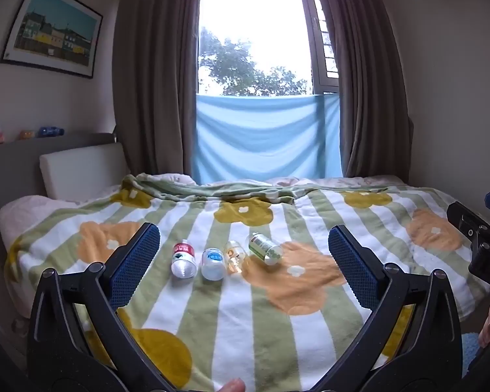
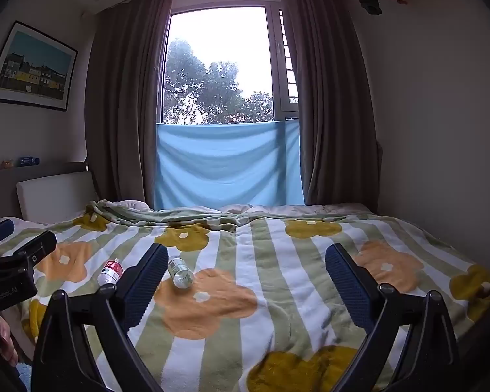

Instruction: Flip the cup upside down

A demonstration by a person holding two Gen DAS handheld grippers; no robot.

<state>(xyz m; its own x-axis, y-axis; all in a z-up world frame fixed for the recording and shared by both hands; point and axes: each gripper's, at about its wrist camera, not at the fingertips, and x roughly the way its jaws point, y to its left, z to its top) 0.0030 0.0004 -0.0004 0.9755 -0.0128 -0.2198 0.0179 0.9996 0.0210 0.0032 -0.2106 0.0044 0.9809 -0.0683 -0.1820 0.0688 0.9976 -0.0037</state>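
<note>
Several small clear cups lie on the flowered blanket (image 1: 245, 310). In the left wrist view I see a red-labelled cup (image 1: 183, 258), a blue-labelled cup (image 1: 213, 263), a yellow-printed cup (image 1: 235, 256) and a green-labelled cup (image 1: 265, 248), all on their sides or tilted. My left gripper (image 1: 244, 245) is open and empty, held back from them. My right gripper (image 2: 246, 266) is open and empty; the green-labelled cup (image 2: 180, 272) and the red-labelled cup (image 2: 110, 271) lie beyond its left finger (image 2: 147, 281), which hides the other cups.
The bed fills the room's width, with a white headboard cushion (image 1: 81, 170) at left and a wall at right. Curtains and a blue cloth (image 1: 264, 137) hang behind the bed. The right gripper's body (image 1: 480, 245) shows at the right edge of the left wrist view.
</note>
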